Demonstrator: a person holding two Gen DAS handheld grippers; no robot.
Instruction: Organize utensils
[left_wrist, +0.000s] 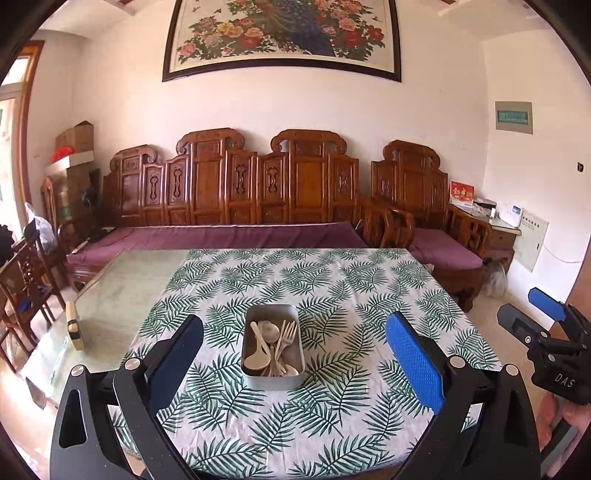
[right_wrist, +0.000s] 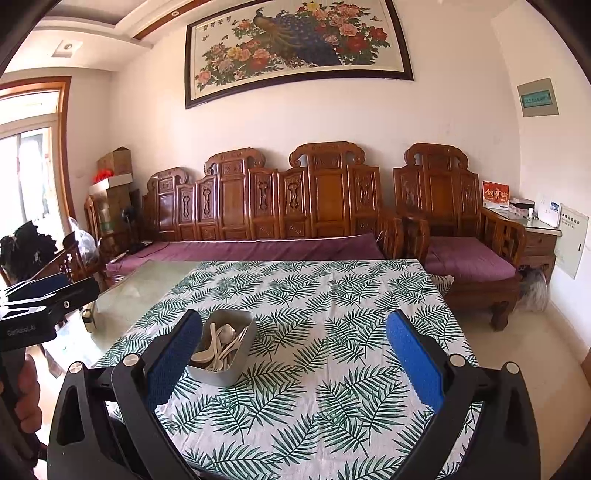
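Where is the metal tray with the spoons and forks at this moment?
The metal tray stands on the leaf-print tablecloth, centred between the left gripper's open fingers in the left wrist view, and beside the right gripper's left finger in the right wrist view.

Bench (left_wrist: 110, 295) w/ glass top, right part under a leaf-print cloth (left_wrist: 332, 295). Metal tin (left_wrist: 273, 380) w/ spoons & forks sits on cloth, approx. centre. Small tan block (left_wrist: 75, 325) on bare glass at left edge.
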